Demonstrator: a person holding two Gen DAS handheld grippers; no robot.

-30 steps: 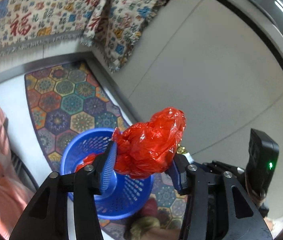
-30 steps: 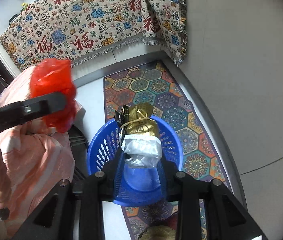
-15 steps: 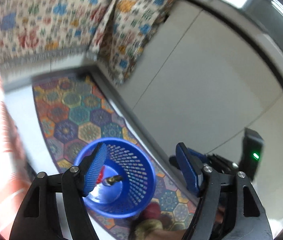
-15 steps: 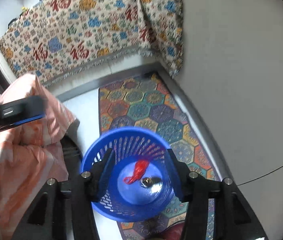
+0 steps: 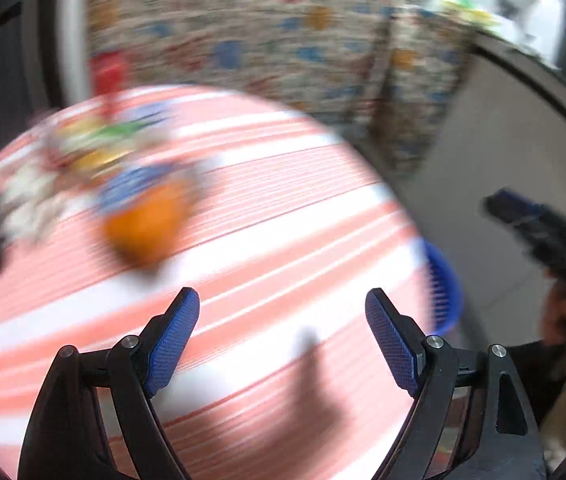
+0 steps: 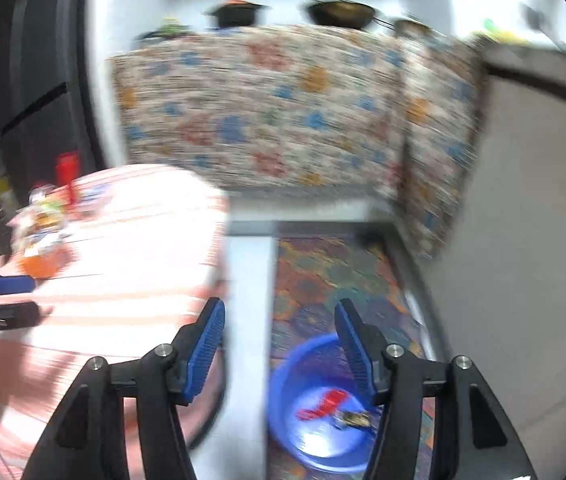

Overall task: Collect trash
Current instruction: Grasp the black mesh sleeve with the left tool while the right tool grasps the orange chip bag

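My left gripper (image 5: 282, 314) is open and empty above a round table with a pink-and-white striped cloth (image 5: 267, 216). On the table's far left lies a blurred heap of trash (image 5: 83, 168) with an orange lump (image 5: 145, 226) in front. My right gripper (image 6: 280, 326) is open and empty, above the floor beside the table. The blue basket (image 6: 319, 408) stands on the floor below it and holds a red bag (image 6: 325, 402) and a gold wrapper (image 6: 357, 420). The basket's edge shows past the table rim in the left wrist view (image 5: 445, 284).
A patterned cloth (image 6: 267, 112) hangs over the counter behind, with pots (image 6: 339, 12) on top. A hexagon-pattern rug (image 6: 335, 276) lies under the basket. A red cup (image 6: 66, 168) stands at the table's far edge. Grey wall (image 6: 523, 208) on the right. Both views are motion-blurred.
Both grippers opened and dropped the red bag and the gold-and-clear wrapper into the basket. Both have since swung up and left, towards the striped table.
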